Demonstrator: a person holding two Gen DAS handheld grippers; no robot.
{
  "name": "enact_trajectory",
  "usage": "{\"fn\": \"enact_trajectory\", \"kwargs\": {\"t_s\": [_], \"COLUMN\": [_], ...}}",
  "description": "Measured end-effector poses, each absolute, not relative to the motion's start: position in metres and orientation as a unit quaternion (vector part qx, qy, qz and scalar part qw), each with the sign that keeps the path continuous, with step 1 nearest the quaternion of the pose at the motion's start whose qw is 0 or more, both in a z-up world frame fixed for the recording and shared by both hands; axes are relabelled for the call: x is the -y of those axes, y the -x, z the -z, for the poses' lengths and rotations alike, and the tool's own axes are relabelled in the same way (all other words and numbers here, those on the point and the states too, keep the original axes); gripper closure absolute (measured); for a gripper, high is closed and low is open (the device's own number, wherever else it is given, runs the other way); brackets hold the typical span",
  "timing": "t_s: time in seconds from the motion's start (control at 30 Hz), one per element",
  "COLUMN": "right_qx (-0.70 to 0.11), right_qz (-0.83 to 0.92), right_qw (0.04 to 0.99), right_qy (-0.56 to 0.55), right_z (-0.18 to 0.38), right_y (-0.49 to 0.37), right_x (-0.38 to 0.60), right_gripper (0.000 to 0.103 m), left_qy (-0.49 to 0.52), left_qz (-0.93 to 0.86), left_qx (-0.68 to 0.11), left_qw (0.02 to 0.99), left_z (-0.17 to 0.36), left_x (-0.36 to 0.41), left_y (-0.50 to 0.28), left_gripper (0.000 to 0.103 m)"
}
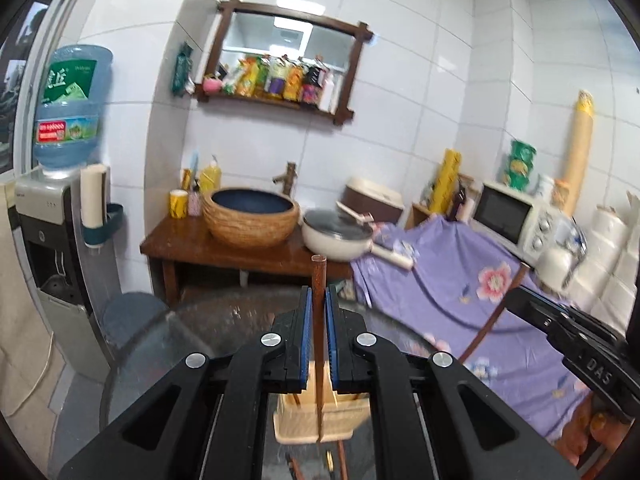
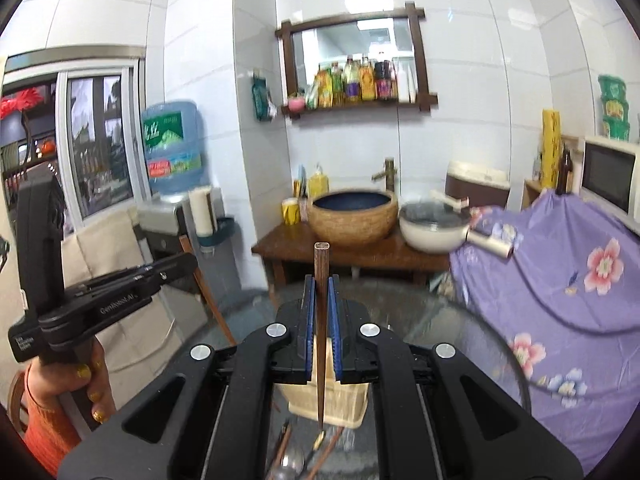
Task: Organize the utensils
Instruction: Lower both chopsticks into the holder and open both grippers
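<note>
my left tool (image 1: 318, 308) is clamped on a brown chopstick (image 1: 319, 280) standing upright at 12 o'clock; my right tool (image 2: 321, 300) pinches another chopstick (image 2: 321, 280) the same way. below both, at 6 o'clock, a wooden holder (image 2: 332, 400) sits on the glass bench (image 2: 472, 332) with loose utensils (image 2: 292, 452) beside it.

- Below your fingers sits a round glass table (image 2: 472, 320).
- On it, under the fingertips, stands a pale wooden holder (image 2: 340, 404).
- Nearer you than the holder lie loose chopsticks (image 2: 280, 446) and a spoon (image 2: 292, 462).
</note>
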State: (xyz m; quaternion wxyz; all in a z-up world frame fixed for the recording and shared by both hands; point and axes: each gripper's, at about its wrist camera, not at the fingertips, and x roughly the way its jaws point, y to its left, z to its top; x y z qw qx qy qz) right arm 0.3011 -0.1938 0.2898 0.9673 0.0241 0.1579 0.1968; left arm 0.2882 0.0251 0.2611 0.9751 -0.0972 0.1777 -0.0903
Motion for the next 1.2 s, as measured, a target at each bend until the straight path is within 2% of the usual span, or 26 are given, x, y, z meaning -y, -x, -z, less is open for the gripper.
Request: {"fn": "enact_trajectory", "kwargs": {"t_s": [0.27, 0.73, 0.93, 1.2], "right_qx": [-0.142, -0.217, -0.232, -0.231], "right_qz": [-0.171, -0.148, -0.139, -0.127], "right_qw": [0.975, 0.965, 0.963, 0.964], "right_qy": [-0.023, -0.018, -0.016, -0.019], "right_z": [-0.307, -0.203, -0.182, -0.171], "right_y": [-0.345, -0.389, -0.394, -0.395], "right_x": [0.18, 0.166, 0.168, 0.174], "right_gripper": [0.096, 0.095, 0.095, 0.095], "left_qy": [0.115, 0.099, 0.098, 0.103], "left_qz": [0.066, 0.059, 0.061, 0.063], "left_qx": [-0.166, -0.252, -0.279, -0.29], "left_qw": [0.977, 0.961, 0.953, 0.95], "left_z": [-0.281, -0.185, -0.154, -0.139], "left_x": [-0.02, -0.006, -0.004, -0.006], "left_y": [-0.325, -0.363, -0.368, -0.37], "left_gripper": [0.096, 0.096, 0.096, 0.094]}}
